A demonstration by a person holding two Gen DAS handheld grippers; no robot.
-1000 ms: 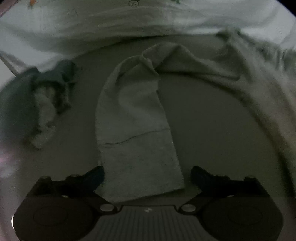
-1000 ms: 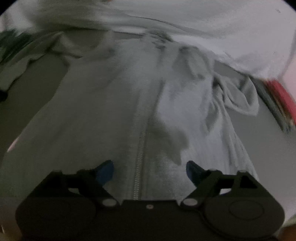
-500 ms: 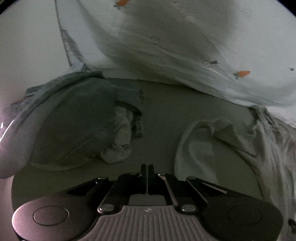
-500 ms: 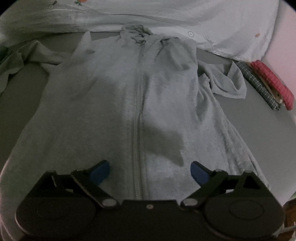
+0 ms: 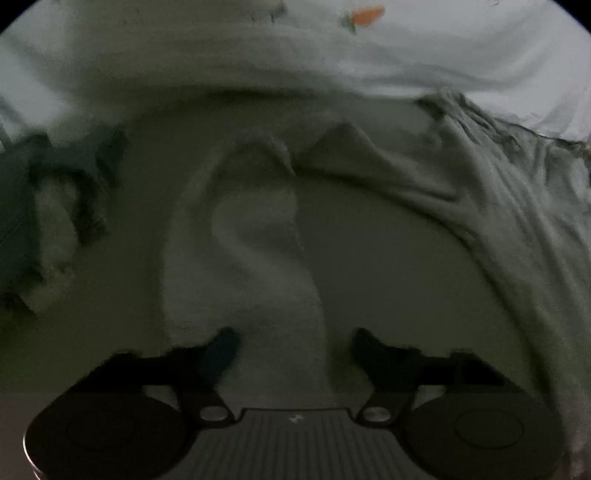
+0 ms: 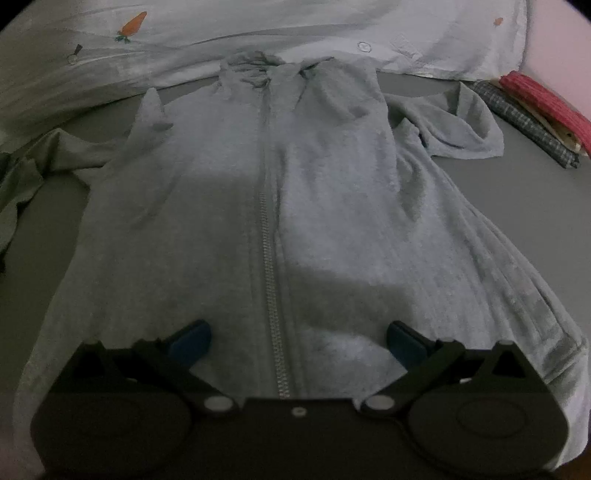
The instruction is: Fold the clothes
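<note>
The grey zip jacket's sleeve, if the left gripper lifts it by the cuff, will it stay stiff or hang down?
The sleeve already lies bent and creased, so it will probably hang limp. Its fleecy surface suggests little slipping in the open left gripper. Joined to the jacket, it may drag the shoulder along.

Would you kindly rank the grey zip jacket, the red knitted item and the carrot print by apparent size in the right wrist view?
1. Grey zip jacket, by far.
2. Red knitted item.
3. Carrot print, smallest.

Pale grey zip jacket (image 6: pixel 332 206), carrot-print white sheet (image 6: pixel 184 48), red cloth (image 6: pixel 543 99).
</note>
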